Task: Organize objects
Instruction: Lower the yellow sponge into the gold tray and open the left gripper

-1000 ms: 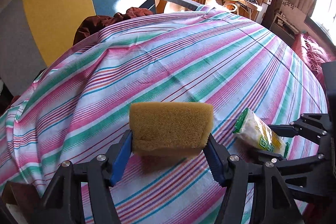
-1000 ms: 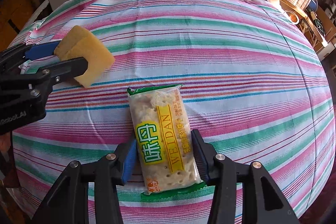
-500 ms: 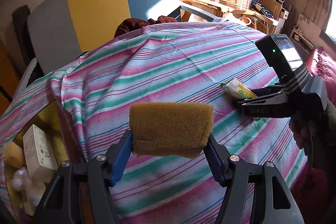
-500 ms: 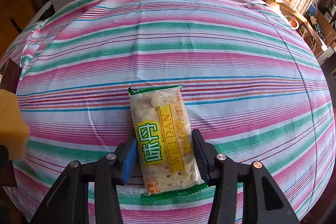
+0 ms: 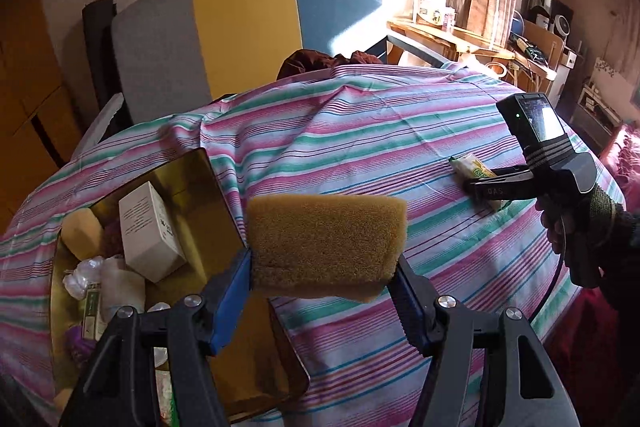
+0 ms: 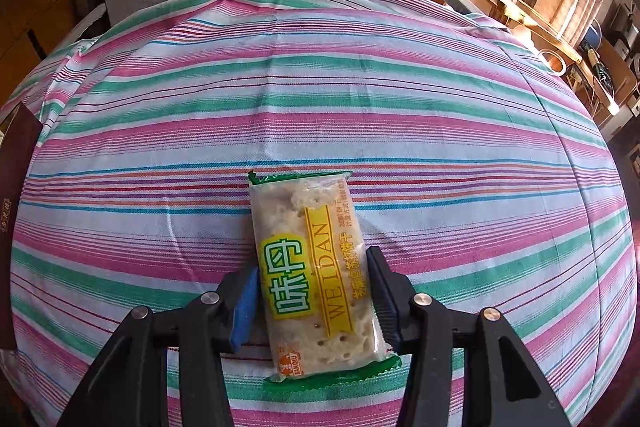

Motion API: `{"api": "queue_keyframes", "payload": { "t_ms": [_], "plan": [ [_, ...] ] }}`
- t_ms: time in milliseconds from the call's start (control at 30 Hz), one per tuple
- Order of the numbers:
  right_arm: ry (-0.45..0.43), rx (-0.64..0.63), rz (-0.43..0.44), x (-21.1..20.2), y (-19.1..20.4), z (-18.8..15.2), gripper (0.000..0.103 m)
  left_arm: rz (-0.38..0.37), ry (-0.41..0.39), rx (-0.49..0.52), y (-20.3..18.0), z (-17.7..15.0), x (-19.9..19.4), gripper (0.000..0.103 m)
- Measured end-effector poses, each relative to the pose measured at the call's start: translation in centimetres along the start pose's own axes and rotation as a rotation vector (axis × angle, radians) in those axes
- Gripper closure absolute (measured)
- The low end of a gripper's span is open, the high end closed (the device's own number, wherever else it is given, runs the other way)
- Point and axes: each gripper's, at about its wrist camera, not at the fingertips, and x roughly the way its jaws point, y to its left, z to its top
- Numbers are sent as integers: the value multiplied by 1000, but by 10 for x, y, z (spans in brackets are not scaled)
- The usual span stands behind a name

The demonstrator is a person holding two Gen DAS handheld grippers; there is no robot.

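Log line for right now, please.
left gripper: shut on sponge, beside gold tin | right gripper: shut on cracker pack, on striped cloth

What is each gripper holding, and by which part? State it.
The left gripper holds the sponge by its two short ends. The right gripper sits around the cracker pack at its long sides, near the lower end, pack lying on the cloth.

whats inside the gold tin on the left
In the gold tin: a white box, a pale yellow lump, crumpled plastic, something purple. The left gripper and its sponge hide the near end.
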Motion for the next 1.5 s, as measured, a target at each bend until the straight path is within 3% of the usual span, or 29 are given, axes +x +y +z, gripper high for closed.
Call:
{"api": "queue_keyframes", "payload": {
  "t_ms": [467, 933, 1500],
  "plan": [
    [-39, -9, -43, 0, 5, -7, 54, 46, -27, -93, 49, -26, -29, 36],
    [28, 88, -135, -7, 18, -7, 56, 94, -30, -212, 106, -58, -45, 36],
    [65, 83, -115, -29, 59, -31, 56, 121, -39, -359, 167, -96, -65, 36]
  ]
}}
